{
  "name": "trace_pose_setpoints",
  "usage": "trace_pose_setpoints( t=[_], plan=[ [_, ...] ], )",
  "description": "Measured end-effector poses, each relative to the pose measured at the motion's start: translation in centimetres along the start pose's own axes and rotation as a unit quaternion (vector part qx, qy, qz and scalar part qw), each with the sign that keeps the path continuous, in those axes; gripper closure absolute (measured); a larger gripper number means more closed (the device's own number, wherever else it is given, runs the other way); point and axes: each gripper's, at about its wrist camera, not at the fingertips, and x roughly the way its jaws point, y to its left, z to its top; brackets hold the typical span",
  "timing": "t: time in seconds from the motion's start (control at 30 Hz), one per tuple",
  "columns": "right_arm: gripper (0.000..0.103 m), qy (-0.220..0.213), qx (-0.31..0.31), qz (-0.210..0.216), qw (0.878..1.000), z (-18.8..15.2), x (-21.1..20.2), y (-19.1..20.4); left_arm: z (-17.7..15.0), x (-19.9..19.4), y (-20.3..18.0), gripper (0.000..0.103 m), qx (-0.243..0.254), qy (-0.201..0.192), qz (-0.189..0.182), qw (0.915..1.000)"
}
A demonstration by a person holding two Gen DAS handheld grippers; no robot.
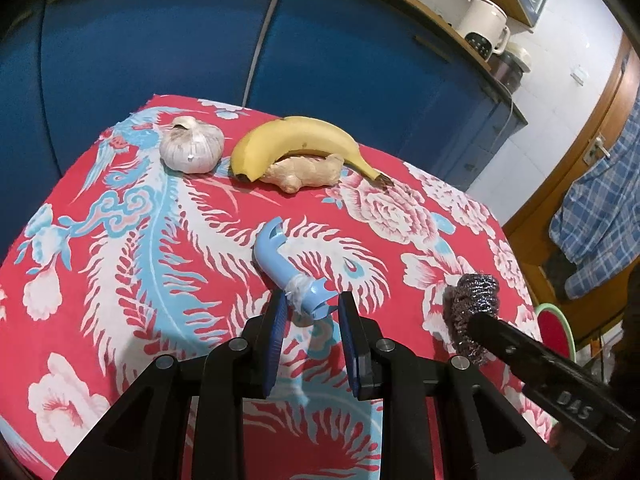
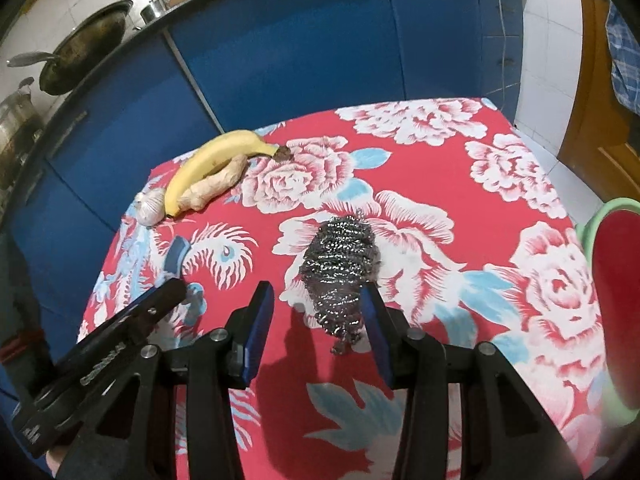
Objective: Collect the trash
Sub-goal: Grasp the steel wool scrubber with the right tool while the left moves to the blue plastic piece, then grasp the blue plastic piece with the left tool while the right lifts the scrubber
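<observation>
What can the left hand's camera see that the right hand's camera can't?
Only the left view shows a white kettle on the counter, and the whole blue plastic piece at the left gripper.

Only the right view shows a wok at the back.

Both show the banana, ginger, garlic and the steel scourer by the right gripper.

Banana (image 1: pixel 296 136), ginger (image 1: pixel 304 172), garlic (image 1: pixel 191 149)

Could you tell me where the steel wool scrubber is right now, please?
In the right wrist view the steel wool scrubber lies on the floral tablecloth, against the right tool's right-hand finger.
</observation>
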Motion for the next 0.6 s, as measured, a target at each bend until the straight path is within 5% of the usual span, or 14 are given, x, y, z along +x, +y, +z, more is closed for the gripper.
trace_pose_setpoints(
  t=[0.2,0.43,0.6],
  plan=[
    [0.056,0.004,-0.005,-0.011,1.0,0.2,1.4,0.2,0.1,0.0,0.4,0.077,-0.008,0.0,-0.001,1.0],
    [0.084,0.008,0.001,-0.017,1.0,0.1,2.0,-0.5,0.0,0.0,0.4,0.076,-0.006,-0.001,0.001,1.0],
    [0.086,-0.006,0.0,-0.015,1.0,-0.2,0.2,-1.1,0.0,-0.2,0.1,0.076,-0.001,-0.005,-0.003,1.0]
  ],
)
